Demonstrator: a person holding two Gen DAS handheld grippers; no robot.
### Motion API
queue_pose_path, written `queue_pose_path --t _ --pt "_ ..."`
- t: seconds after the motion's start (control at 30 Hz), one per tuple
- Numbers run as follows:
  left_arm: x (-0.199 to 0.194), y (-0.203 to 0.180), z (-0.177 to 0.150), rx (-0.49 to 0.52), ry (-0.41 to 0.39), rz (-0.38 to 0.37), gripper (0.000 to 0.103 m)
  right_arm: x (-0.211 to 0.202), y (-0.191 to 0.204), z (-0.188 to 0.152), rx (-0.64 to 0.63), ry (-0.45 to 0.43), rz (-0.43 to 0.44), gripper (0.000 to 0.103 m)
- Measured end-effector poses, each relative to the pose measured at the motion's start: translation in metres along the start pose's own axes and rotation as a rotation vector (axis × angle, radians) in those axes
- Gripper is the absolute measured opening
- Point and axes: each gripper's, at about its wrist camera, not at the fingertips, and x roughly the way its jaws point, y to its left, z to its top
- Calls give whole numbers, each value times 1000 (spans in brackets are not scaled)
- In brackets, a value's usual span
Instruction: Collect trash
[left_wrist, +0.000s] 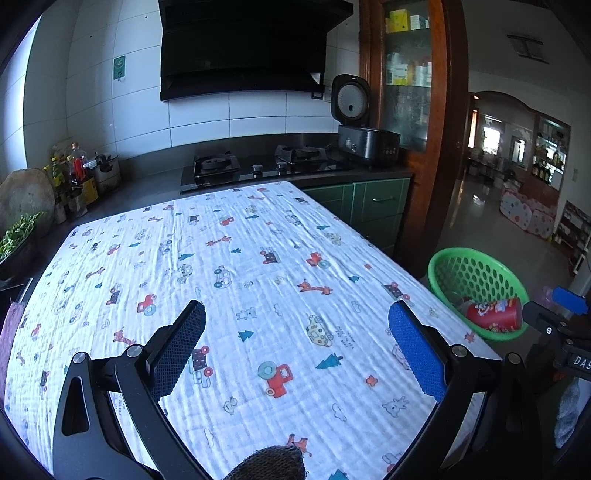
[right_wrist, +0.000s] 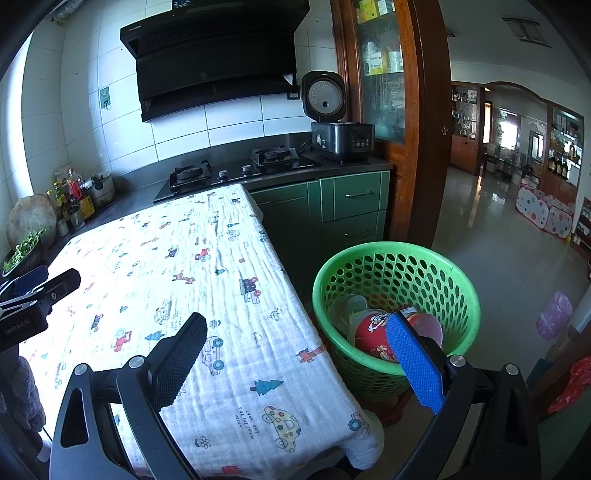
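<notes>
A green perforated basket (right_wrist: 454, 273) stands on the floor just right of the table; it shows too in the left wrist view (left_wrist: 476, 273). Inside lie a red printed cup (right_wrist: 369, 332), a clear plastic cup (right_wrist: 347, 306) and a pinkish lid (right_wrist: 428, 328); the red cup (left_wrist: 495, 314) also appears from the left. My right gripper (right_wrist: 297, 363) is open over the table's right edge, its blue finger (right_wrist: 413, 362) in front of the basket. My left gripper (left_wrist: 297, 349) is open above the patterned tablecloth (left_wrist: 258, 277), nothing between its fingers.
Behind the table runs a dark counter with a gas hob (right_wrist: 236, 171), a rice cooker (right_wrist: 341, 140) with its lid up, bottles (left_wrist: 74, 173) and greens (left_wrist: 16, 232) at the left. Green cabinets (right_wrist: 351, 206) and a wooden door frame (right_wrist: 424, 147) stand right; tiled floor beyond.
</notes>
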Motion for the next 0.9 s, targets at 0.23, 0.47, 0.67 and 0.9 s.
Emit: queue_pose_path --t 0.23,0.47,0.67,0.9 --pt "-1 0 -1 3 1 -4 98 -1 0 1 0 -2 -1 94" --pt "-1 -1 -2 4 0 -4 98 0 0 1 -1 0 -1 95" --pt "-1 -1 -1 6 2 -5 98 0 0 1 2 1 2 95" --pt "0 -2 -2 9 4 -6 98 0 1 1 1 5 2 95"
